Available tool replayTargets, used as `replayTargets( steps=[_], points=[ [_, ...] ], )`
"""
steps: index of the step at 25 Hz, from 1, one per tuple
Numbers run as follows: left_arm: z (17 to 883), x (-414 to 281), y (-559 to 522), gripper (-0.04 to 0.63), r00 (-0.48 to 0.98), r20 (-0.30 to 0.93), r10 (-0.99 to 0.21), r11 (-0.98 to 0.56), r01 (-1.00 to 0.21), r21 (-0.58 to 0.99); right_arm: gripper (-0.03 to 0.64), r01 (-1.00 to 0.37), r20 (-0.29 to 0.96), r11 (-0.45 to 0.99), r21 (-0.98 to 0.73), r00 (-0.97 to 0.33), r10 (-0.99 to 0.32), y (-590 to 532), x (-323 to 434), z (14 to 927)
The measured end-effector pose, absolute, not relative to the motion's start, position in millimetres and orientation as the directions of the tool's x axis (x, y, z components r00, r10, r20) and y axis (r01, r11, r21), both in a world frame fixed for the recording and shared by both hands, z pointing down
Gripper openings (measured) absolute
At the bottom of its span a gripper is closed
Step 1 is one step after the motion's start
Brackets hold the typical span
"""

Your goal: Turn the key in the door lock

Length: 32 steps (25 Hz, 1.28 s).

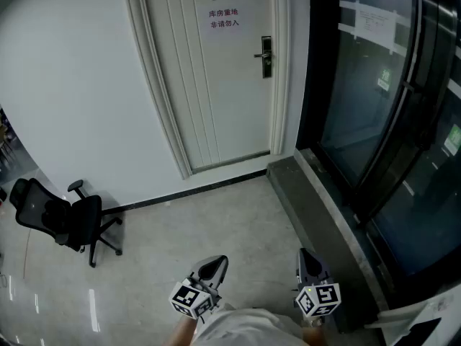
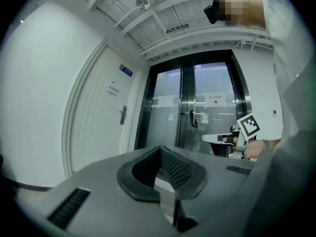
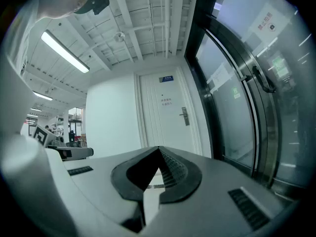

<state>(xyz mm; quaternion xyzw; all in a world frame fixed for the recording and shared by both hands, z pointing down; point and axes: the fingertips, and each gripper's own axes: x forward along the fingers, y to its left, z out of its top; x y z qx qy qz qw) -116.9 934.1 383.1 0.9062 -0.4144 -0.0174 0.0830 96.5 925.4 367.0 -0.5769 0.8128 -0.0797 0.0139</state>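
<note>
Head view: I see the door lock (image 1: 266, 56) far ahead on the white door (image 1: 216, 92), well apart from both grippers. The right gripper (image 1: 307, 259) lines up closer than the left gripper (image 1: 215, 265).
Left gripper view: jaws clenched, empty; lock off to the left.
Right gripper view: jaws clenched, empty; lock slightly right of centre. I can't make out a key.

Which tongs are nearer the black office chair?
Left. The left tongs are right of the office chair, across floor; the right tongs are farther right, beside the dark ledge.
</note>
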Motion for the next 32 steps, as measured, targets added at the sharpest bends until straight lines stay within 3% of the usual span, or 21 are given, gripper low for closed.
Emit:
replayTargets(
  steps=[20, 32],
  points=[
    [392.3, -125.2, 938.8, 0.005, 0.625, 0.081, -0.777, -0.607, -0.777, 0.167, 0.0, -0.922, 0.093, 0.303, -0.24, -0.332, -0.939, 921.2, 105.2, 392.0],
    [413.1, -144.7, 849.0, 0.005, 0.599, 0.111, -0.793, -0.585, -0.8, 0.135, 0.0, -0.944, 0.174, 0.274, -0.182, -0.305, -0.936, 843.7, 88.8, 412.8]
  ],
)
